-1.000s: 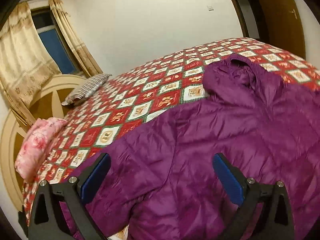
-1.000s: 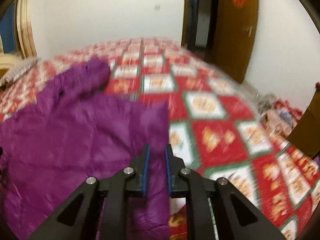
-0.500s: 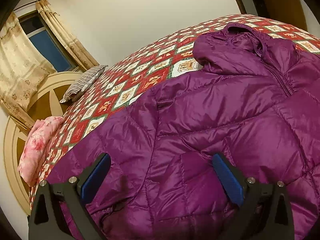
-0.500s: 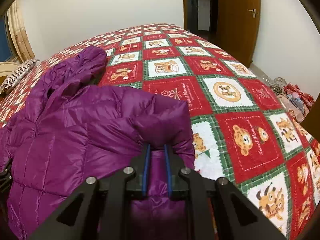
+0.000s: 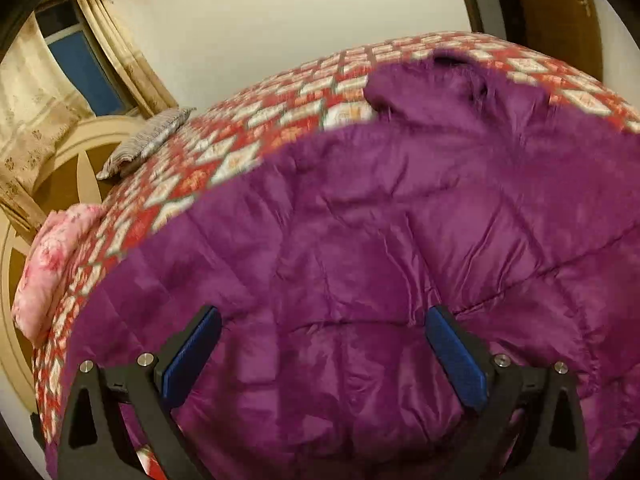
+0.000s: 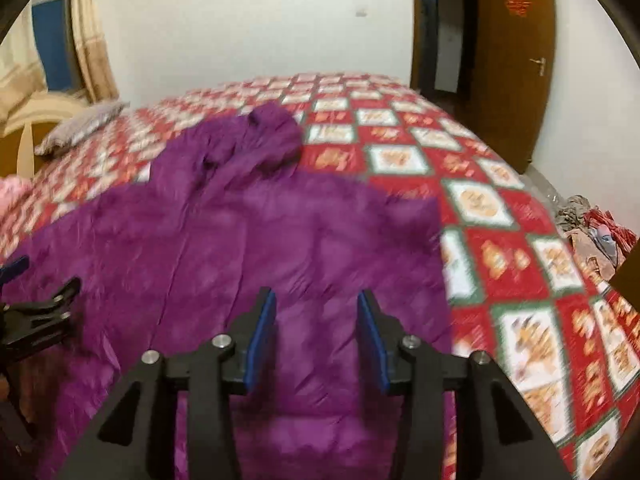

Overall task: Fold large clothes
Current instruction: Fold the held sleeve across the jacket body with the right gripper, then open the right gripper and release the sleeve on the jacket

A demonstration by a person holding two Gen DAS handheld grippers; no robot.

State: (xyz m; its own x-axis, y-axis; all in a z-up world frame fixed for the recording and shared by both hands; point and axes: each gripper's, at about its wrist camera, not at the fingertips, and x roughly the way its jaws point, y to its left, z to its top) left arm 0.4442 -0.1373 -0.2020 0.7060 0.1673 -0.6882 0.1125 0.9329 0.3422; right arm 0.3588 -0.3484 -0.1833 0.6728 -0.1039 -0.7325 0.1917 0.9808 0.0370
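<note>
The purple down jacket (image 6: 256,248) lies spread flat across the near part of the bed (image 6: 500,216), front up, its zip line running toward the hood (image 6: 272,136), which points away toward the far wall. One side of the jacket looks already turned in over the body, with a straight edge on the door side, though motion blur makes that hard to be sure of.

It looks light and puffy, a quilted shell full of air. I would expect it to spring back from any fold, and the shiny fabric to slide between smooth pads. A pinch on a thick seam, the hem or a cuff should hold better than one on a bulging panel.

Just over the jacket's near hem, the right hand-held gripper (image 6: 316,332) has just been opening; its blue pads stand apart with only the jacket's surface showing between them, nothing clamped. On the jacket's window side, the left hand-held gripper (image 5: 320,356) hangs over the quilted sleeve area with its jaws spread wide, holding nothing.

Beyond the jacket's hood side sit a striped pillow (image 5: 148,140) and a pink quilt (image 5: 52,264) at the headboard end. Past the jacket's door side, a heap of clothes (image 6: 592,232) lies on the floor.
</note>
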